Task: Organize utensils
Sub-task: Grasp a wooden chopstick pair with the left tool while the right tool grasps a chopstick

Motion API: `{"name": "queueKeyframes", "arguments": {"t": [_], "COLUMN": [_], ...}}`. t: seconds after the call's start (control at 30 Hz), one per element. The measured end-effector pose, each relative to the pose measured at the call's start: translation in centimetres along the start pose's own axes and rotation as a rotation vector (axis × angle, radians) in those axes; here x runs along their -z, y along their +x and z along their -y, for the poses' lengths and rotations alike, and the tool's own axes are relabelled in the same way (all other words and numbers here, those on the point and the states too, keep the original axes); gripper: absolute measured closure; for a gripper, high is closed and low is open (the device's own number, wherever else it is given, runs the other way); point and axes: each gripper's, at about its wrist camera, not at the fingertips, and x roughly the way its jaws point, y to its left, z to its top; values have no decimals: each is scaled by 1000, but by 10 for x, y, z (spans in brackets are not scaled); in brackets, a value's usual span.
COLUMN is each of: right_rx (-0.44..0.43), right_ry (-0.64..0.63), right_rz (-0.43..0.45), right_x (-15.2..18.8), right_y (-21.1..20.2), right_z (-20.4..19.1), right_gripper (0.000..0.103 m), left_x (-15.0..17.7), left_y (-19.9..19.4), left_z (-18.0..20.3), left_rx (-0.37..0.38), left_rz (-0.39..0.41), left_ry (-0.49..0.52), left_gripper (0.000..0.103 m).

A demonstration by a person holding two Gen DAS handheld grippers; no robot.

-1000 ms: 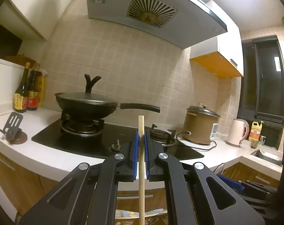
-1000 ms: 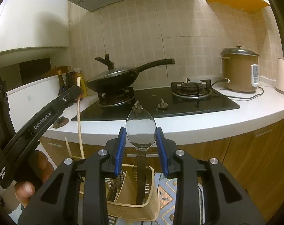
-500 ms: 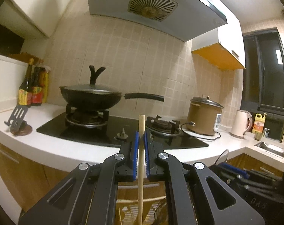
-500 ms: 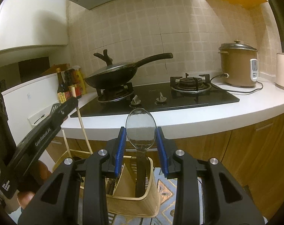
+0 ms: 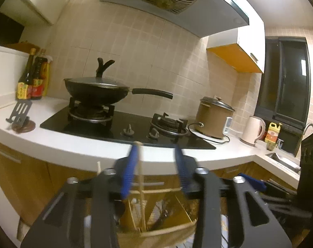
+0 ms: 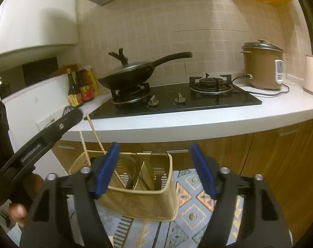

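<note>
A beige divided utensil holder point(image 6: 140, 203) stands on the floor rug below the counter. My right gripper point(image 6: 154, 145) hovers just above it, jaws opening wide with nothing between the pads. The metal spoon point(image 6: 159, 158) stands loose in the holder's right compartment. My left gripper point(image 5: 155, 147) is opening over the holder point(image 5: 166, 190) too. A wooden chopstick point(image 5: 140, 165) stands free beside its left pad, lower end in the holder. A second chopstick point(image 5: 98, 167) pokes up further left. In the right wrist view both chopsticks point(image 6: 94, 132) lean out of the holder's left side beside the left gripper's finger point(image 6: 53, 130).
White counter edge point(image 6: 197, 124) and wooden cabinet fronts rise right behind the holder. On the counter are a lidded wok point(image 5: 94, 88) on the hob, a rice cooker point(image 5: 214, 115), a kettle point(image 5: 252, 130), sauce bottles point(image 5: 30, 82) and a phone stand point(image 5: 20, 115). A patterned rug point(image 6: 189, 210) covers the floor.
Both grippers have opened. The spoon left the right jaws and dropped into the holder. The chopstick is freed from the left pads and sits lower. Both views moved nearer the holder.
</note>
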Motion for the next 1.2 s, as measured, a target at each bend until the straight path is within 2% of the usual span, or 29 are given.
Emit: {"name": "queueKeyframes", "arguments": {"t": [0.1, 0.23, 0.4, 0.53, 0.63, 0.77, 0.83, 0.9, 1.07, 1.2], "right_rx": [5, 2, 34, -4, -12, -24, -19, -19, 21, 41], "right_ry": [29, 77, 93, 123, 142, 181, 193, 207, 210, 205], "right_rz": [-24, -93, -234, -361, -420, -467, -481, -499, -547, -562], "right_x": [3, 11, 28, 51, 70, 91, 103, 114, 141, 153], "right_y": [-18, -41, -55, -57, -58, -58, -60, -59, -54, -53], "right_z": [6, 13, 11, 10, 10, 13, 14, 15, 16, 14], "right_gripper": [35, 35, 35, 35, 35, 35, 36, 39, 57, 60], "left_x": [1, 8, 29, 53, 72, 98, 112, 123, 152, 164], "left_y": [-20, -45, -59, -53, -49, -47, -46, -44, -41, -40], "left_z": [2, 5, 12, 3, -4, -3, -1, 2, 2, 11], "left_rx": [-16, -7, -56, -64, -62, -73, -102, -130, -176, -219], "left_rz": [-42, -132, -331, -507, -593, -653, -669, -679, -707, -706], "left_ry": [3, -15, -5, -72, -107, -98, -77, -58, -64, -28], "left_gripper": [62, 53, 53, 53, 53, 53, 53, 53, 53, 53]}}
